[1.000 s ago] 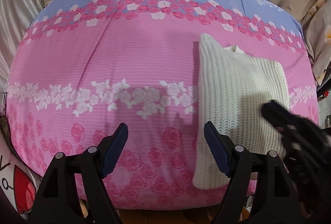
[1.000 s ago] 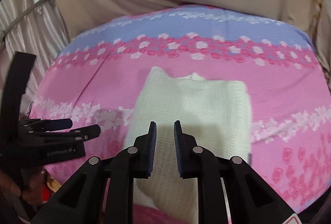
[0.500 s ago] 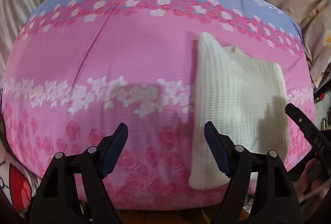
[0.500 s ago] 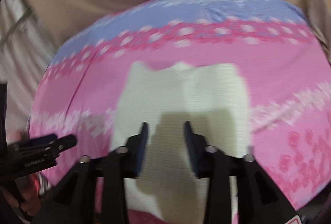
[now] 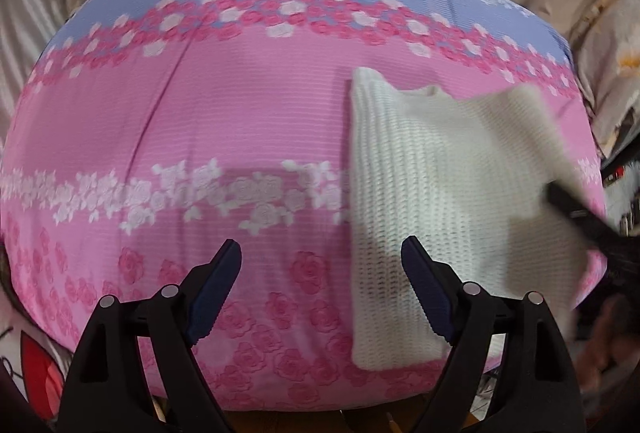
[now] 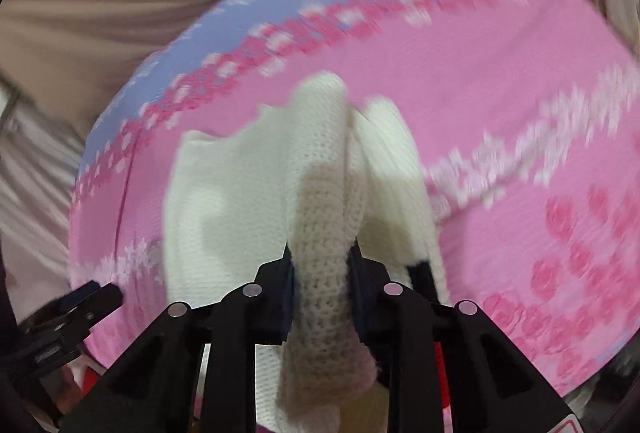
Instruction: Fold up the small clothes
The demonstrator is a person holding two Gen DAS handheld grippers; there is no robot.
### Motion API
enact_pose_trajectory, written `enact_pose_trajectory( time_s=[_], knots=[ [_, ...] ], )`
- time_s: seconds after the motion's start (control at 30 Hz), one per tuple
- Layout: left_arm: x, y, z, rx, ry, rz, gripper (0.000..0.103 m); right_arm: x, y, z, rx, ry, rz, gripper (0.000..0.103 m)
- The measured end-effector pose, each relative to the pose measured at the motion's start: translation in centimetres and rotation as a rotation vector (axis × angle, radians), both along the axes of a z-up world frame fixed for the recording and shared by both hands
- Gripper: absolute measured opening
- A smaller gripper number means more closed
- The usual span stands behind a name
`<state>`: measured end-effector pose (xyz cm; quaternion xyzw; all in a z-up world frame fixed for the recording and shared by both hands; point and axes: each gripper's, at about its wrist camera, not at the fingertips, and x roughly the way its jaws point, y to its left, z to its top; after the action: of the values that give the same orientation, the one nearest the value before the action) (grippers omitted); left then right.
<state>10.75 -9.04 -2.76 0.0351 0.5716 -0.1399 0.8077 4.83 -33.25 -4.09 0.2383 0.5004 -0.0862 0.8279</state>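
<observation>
The right hand-held gripper (image 6: 322, 269) pinches a blurred white knit garment (image 6: 224, 201) on the pink floral bedspread (image 5: 240, 121); the left hand-held gripper (image 5: 322, 265) gapes wide, holding nothing, lower centre.

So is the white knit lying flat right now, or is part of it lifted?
Partly lifted: the right gripper is shut on the white knit, raising its right edge off the pink cover.

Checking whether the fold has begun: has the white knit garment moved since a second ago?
Yes. The right gripper has pinched the white knit garment, lifting its right edge off the pink floral cloth; its left edge stays put.
</observation>
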Motion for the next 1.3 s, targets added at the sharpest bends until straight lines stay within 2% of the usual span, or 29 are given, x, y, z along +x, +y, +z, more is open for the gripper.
enact_pose_trajectory(
  time_s=[0.1, 0.17, 0.27, 0.33, 0.37, 0.4, 0.47, 0.5, 0.6, 0.67, 0.73, 0.83, 0.93, 1.0, 1.17, 1.2, 1.23, 1.27, 1.3],
  knots=[
    [0.2, 0.4, 0.1, -0.009, 0.004, 0.016, 0.080, 0.1, 2.0, 4.1, -0.029, -0.108, 0.058, 0.021],
    [0.1, 0.1, 0.0, -0.007, 0.002, 0.007, 0.080, 0.3, 1.9, 5.0, -0.033, -0.126, 0.059, 0.021],
    [-0.3, -1.2, -0.1, 0.003, -0.001, -0.028, 0.080, 0.1, 0.1, 1.8, -0.069, -0.037, 0.021, 0.021],
    [-0.7, -2.2, -0.1, 0.025, -0.009, -0.060, 0.080, -0.4, -1.7, -2.5, -0.063, 0.076, -0.021, 0.021],
    [-0.8, -2.5, -0.1, 0.032, -0.013, -0.070, 0.080, -0.5, -2.6, -4.5, -0.042, 0.132, -0.036, 0.022],
    [-0.9, -2.9, -0.1, 0.039, -0.017, -0.080, 0.080, -1.1, -3.7, -5.6, 0.017, 0.125, -0.060, 0.022],
    [-1.0, -3.6, -0.2, 0.054, -0.024, -0.096, 0.080, -1.7, -4.7, -4.8, 0.094, 0.094, -0.094, 0.024],
    [-1.1, -3.9, -0.3, 0.060, -0.024, -0.100, 0.080, -1.9, -4.7, -3.7, 0.091, 0.078, -0.104, 0.029],
    [-1.2, -4.8, -0.6, 0.072, -0.013, -0.120, 0.080, -2.8, -3.4, 0.2, 0.010, 0.000, -0.062, 0.030],
    [-1.4, -5.3, -0.8, 0.083, -0.010, -0.134, 0.081, -3.5, -2.5, 1.5, 0.003, -0.019, -0.016, 0.031],
    [-1.4, -5.5, -0.9, 0.086, -0.006, -0.137, 0.083, -4.2, -1.9, 1.0, 0.039, 0.034, 0.029, 0.039],
    [-1.3, -5.5, -1.3, 0.075, 0.019, -0.125, 0.084, -6.4, -2.1, -1.4, 0.157, 0.133, 0.019, 0.040],
    [-1.1, -5.1, -2.2, 0.054, 0.075, -0.096, 0.084, -8.7, -2.5, -3.4, 0.310, 0.152, -0.041, 0.047],
    [-0.9, -4.5, -2.6, 0.037, 0.108, -0.074, 0.084, -9.1, -2.4, -4.8, 0.377, 0.156, -0.071, 0.047],
    [-0.8, -2.5, -1.8, 0.027, 0.087, -0.040, 0.084, -7.2, -1.9, -5.3, 0.360, 0.100, -0.099, 0.047],
    [-0.7, -1.7, -1.5, 0.026, 0.080, -0.026, 0.084, -6.4, -1.9, -5.3, 0.381, 0.081, -0.102, 0.044],
    [-0.5, -0.5, -1.0, 0.023, 0.067, 0.001, 0.084, -5.7, -1.8, -5.3, 0.389, 0.080, -0.107, 0.026],
    [-0.4, 0.6, -0.7, 0.024, 0.055, 0.024, 0.084, -4.7, -1.2, -4.9, 0.391, 0.078, -0.085, 0.014],
    [-0.2, 1.7, -0.3, 0.026, 0.043, 0.050, 0.084, -3.8, -0.7, -4.3, 0.382, 0.068, -0.053, 0.014]
  ],
)
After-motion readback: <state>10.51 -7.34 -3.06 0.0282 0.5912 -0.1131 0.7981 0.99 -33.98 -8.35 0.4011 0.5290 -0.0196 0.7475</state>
